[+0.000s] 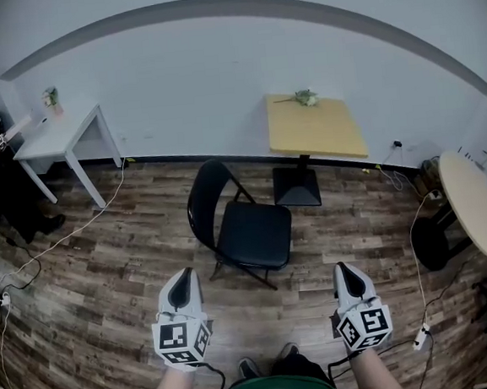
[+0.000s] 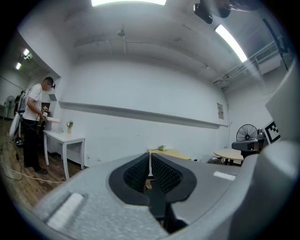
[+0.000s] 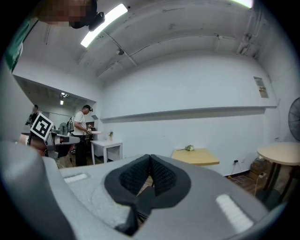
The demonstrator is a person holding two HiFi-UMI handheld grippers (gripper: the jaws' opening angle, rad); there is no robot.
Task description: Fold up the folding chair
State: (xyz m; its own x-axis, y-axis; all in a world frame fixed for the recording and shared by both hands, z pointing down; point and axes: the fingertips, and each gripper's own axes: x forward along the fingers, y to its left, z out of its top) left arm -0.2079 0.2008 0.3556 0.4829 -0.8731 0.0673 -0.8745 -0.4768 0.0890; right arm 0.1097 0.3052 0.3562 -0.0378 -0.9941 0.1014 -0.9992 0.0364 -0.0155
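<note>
The folding chair (image 1: 245, 232) stands open on the floor at twelve o'clock, apart from both grippers. The left gripper (image 1: 183, 279) and right gripper (image 1: 345, 269) have their jaws closed on nothing. Pushed with closed jaws, the light chair would probably skid or tip instead of folding.

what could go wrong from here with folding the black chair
Both the left gripper and right gripper are shut and apart from the folding chair; pushing it with closed jaws could slide or tip it. The yellow table stands close behind, so the chair may knock its base. The white cable on the floor at right could snag a foot.
</note>
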